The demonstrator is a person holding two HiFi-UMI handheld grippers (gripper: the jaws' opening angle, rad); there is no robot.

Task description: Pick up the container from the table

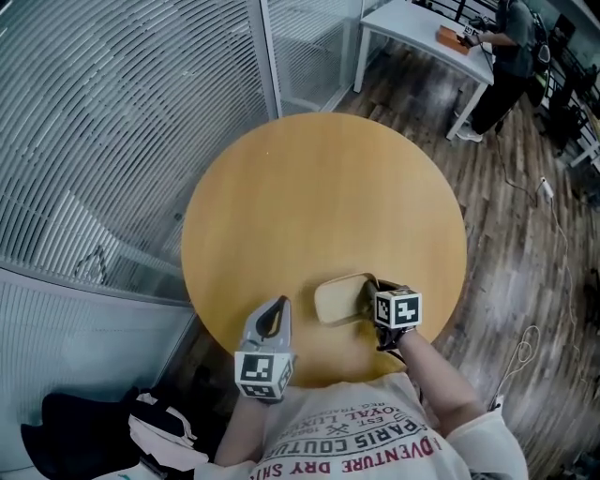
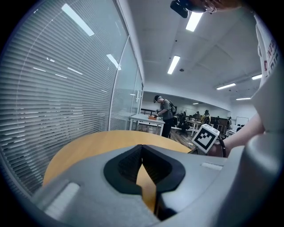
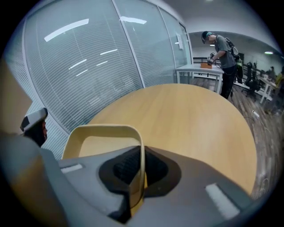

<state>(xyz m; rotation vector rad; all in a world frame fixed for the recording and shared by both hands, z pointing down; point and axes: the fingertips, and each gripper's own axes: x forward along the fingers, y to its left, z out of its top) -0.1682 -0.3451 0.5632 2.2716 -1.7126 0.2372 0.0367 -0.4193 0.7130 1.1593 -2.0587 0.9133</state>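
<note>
A cream, round-cornered container (image 1: 339, 298) is at the near right of the round wooden table (image 1: 319, 197). My right gripper (image 1: 369, 298) is shut on its right wall; in the right gripper view the thin rim (image 3: 106, 129) runs into the closed jaws of the right gripper (image 3: 140, 172). Whether the container rests on the table or hangs just above it, I cannot tell. My left gripper (image 1: 274, 317) hovers near the table's front edge, left of the container and apart from it. In the left gripper view the left gripper (image 2: 142, 165) is shut with nothing in it.
A glass wall with blinds (image 1: 131, 122) stands left of the table. At the back right a person (image 1: 506, 47) works at a white desk (image 1: 422, 28). A black bag (image 1: 84, 427) lies on the floor at the near left, and cables (image 1: 530, 342) lie at the right.
</note>
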